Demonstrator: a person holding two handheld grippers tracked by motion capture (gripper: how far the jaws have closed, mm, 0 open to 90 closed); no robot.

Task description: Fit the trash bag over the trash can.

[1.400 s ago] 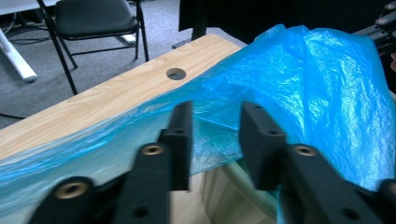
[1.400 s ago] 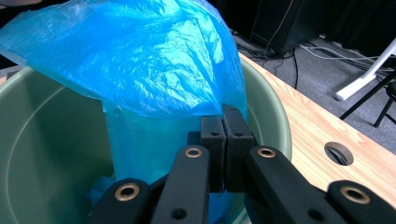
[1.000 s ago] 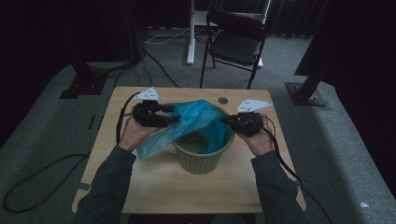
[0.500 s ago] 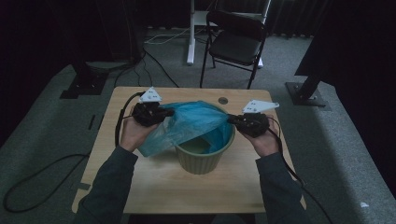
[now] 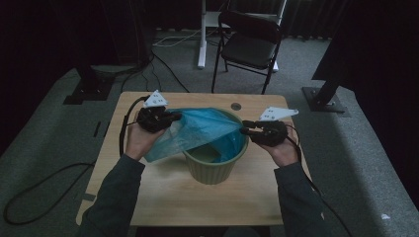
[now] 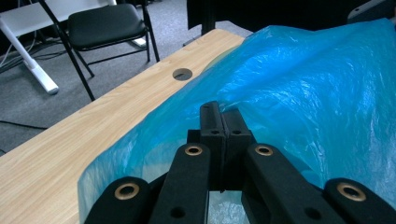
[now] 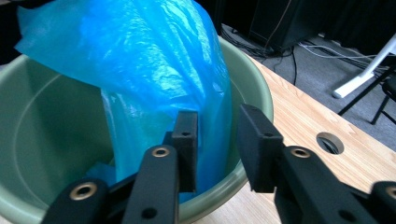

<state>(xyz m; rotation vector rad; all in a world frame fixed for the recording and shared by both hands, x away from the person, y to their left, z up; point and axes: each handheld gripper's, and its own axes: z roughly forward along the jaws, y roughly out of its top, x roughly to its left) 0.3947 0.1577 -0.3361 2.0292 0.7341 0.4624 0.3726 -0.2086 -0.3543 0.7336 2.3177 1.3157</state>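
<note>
Two grippers work a blue plastic bag (image 5: 197, 129) over a green bucket (image 5: 215, 168) at the middle of the table. The left gripper (image 6: 223, 122) has its jaws pinched tight on the bag's edge. The right gripper (image 7: 215, 131) has just been opening; its jaws stand parted at the bucket's rim with the plastic beside one pad, unpressed. To do this well, I'd say the right side should regrip lower and draw the film over the rim while the left keeps tension. The wooden table (image 5: 163, 197) has a cable hole (image 5: 235, 106); beyond it, grey carpet, a black folding chair (image 5: 249, 47) and dark curtains.
</note>
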